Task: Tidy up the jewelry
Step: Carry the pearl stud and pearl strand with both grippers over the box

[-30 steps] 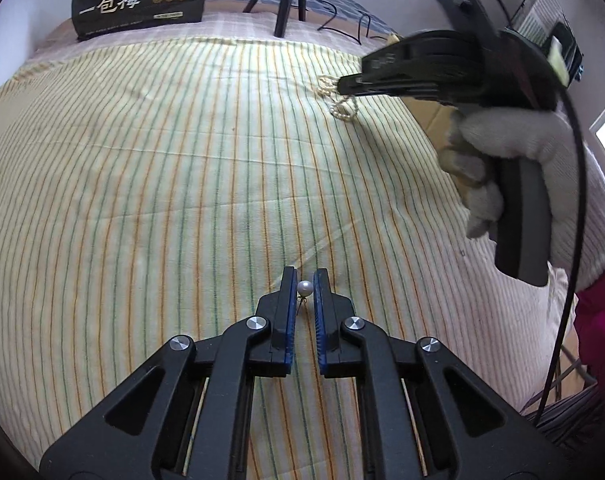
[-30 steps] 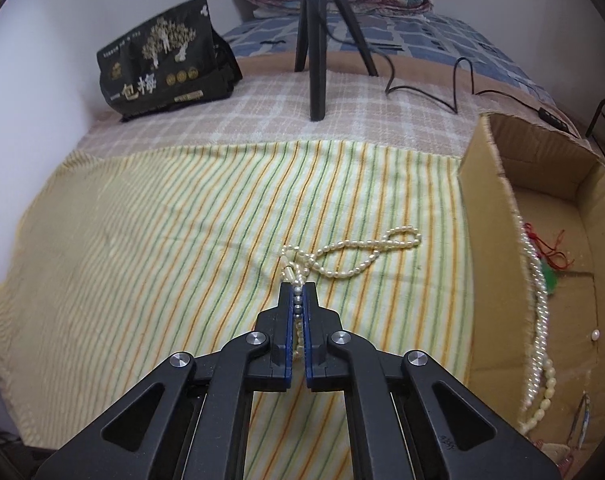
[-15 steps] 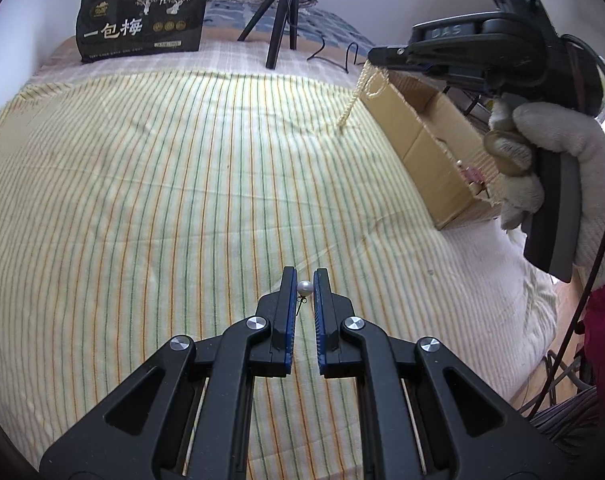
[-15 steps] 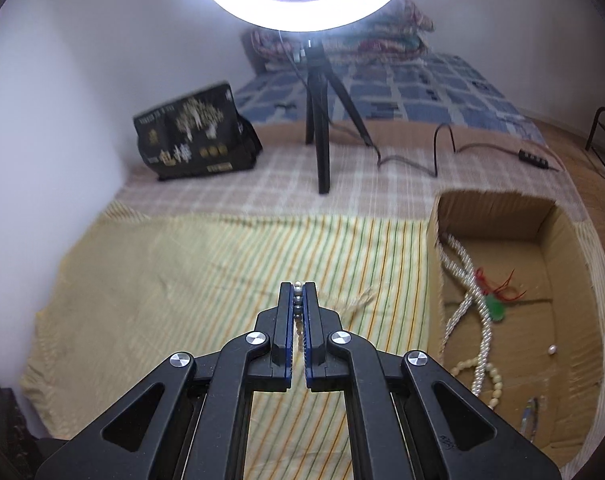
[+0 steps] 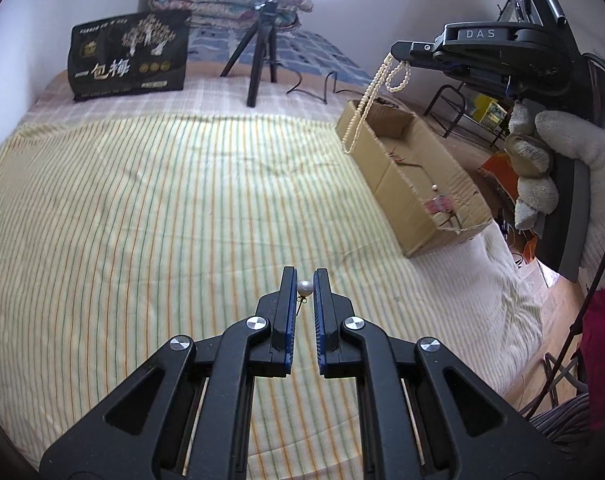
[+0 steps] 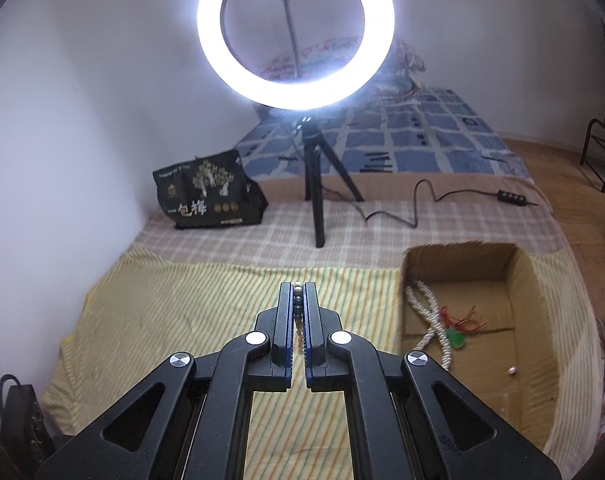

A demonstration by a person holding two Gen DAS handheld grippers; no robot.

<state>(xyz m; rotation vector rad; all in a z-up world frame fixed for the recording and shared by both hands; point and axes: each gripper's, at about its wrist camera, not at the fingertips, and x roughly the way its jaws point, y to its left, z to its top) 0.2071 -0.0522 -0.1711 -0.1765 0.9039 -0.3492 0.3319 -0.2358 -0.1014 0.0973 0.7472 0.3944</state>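
The left gripper (image 5: 305,280) pinches a pearl earring (image 5: 304,289) above the striped cloth (image 5: 142,220). At two o'clock in its view, the right gripper (image 5: 398,54) is clamped on a pearl necklace (image 5: 366,104) dangling above the box (image 5: 406,200), which holds more beads (image 6: 426,320) and a green pendant (image 6: 456,338).
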